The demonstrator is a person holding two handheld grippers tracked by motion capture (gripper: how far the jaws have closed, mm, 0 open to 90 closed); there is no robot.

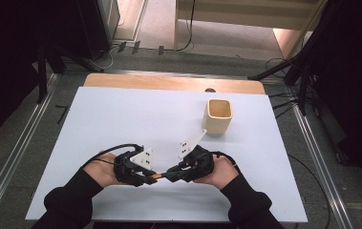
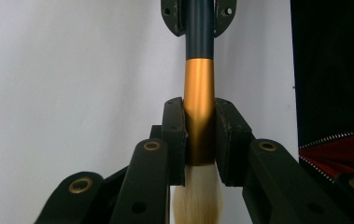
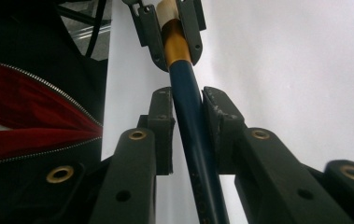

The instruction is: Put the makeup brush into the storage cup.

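white sheeting covers the table, with a cream square cup standing well apart toward the far right. near the front edge the left gripper is clamped on the gold ferrule of a brush, pale bristles hanging behind its jaws. the right gripper meets it tip to tip, its pads closed on the dark blue handle of that same brush, which bridges the two grippers above the sheet.

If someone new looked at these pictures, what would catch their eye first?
The brush bridging both grippers near the table's front edge: the left gripper clamps its gold ferrule, the right gripper its dark blue handle. Next, the cream square cup standing behind, towards the right.
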